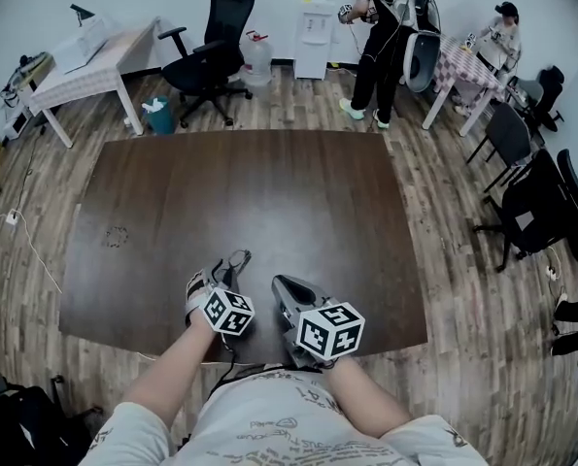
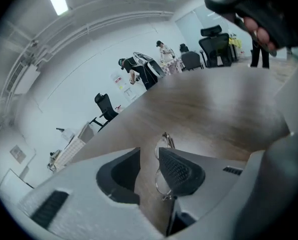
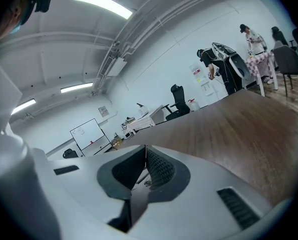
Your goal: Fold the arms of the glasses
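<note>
The thin wire-framed glasses (image 1: 238,257) lie on the dark brown table (image 1: 250,183) near its front edge. My left gripper (image 1: 228,272) is over them. In the left gripper view the glasses (image 2: 166,139) sit in the gap between the jaws of the left gripper (image 2: 149,151), close against the right pad (image 2: 179,171). The jaws stand apart and do not press on the frame. My right gripper (image 1: 281,284) hovers just to the right of the glasses, clear of them. In the right gripper view its fingertips meet (image 3: 145,148), and I see nothing clearly held.
A black office chair (image 1: 211,51), a water jug (image 1: 257,58) and a white desk (image 1: 85,61) stand beyond the table's far edge. A person (image 1: 381,37) stands by a checkered table (image 1: 463,66), and another sits there. Dark chairs (image 1: 541,202) stand at the right.
</note>
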The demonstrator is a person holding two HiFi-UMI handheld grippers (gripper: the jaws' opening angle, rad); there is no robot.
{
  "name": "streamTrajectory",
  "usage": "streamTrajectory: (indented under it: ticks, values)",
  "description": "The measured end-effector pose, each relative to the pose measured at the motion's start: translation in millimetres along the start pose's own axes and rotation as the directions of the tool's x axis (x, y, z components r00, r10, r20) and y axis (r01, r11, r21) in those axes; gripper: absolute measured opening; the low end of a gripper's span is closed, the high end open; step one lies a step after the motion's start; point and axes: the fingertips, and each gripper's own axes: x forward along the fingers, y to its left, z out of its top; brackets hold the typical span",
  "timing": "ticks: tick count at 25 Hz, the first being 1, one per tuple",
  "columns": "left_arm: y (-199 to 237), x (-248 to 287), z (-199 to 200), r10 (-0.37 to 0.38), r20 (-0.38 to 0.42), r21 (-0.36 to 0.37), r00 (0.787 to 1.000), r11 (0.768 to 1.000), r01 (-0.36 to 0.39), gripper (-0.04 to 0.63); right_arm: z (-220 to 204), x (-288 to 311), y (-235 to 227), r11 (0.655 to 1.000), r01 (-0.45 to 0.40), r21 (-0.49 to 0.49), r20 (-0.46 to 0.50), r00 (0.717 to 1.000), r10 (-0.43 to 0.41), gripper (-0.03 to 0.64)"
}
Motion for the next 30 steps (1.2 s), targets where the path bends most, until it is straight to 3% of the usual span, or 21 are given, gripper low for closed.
streamTrajectory:
  ticks: [2, 4, 7, 10, 15, 22, 30]
  values:
    - [7, -19, 8, -0.01, 0.035, -0.104, 0.999, 0.995, 0.013, 0.127, 2, 2, 7, 1.0, -0.014, -0.013, 0.0, 1.0, 0.014, 0.02]
    - [18, -39, 16, -0.007, 0.078, -0.221, 0.997, 0.975, 0.024, 0.06, 4, 5, 15, 0.999, -0.031, -0.031, 0.01, 0.999, 0.031, 0.02]
    - [32, -70, 28, -0.019, 0.149, -0.4, 0.989, 0.913, 0.078, 0.017, 8, 7, 25, 0.997, -0.04, -0.07, 0.045, 0.998, 0.043, 0.018]
    - [43, -100, 41, -0.01, 0.215, -0.496, 0.977, 0.86, 0.118, 0.014, 15, 10, 32, 0.989, 0.0, -0.148, 0.086, 0.996, 0.013, 0.015]
    - [54, -145, 48, 0.036, 0.282, -0.568, 0.959, 0.812, 0.137, 0.014, 22, 16, 42, 0.965, 0.059, -0.256, 0.123, 0.992, -0.028, 0.014]
    - [60, -176, 44, 0.068, 0.329, -0.566, 0.942, 0.813, 0.139, 0.014, 12, 30, 63, 0.963, 0.025, -0.267, 0.093, 0.996, 0.0, 0.014]
    - [59, -187, 25, 0.07, 0.315, -0.579, 0.947, 0.804, 0.133, 0.014, -6, 30, 77, 0.967, 0.009, -0.256, 0.063, 0.998, 0.007, 0.014]
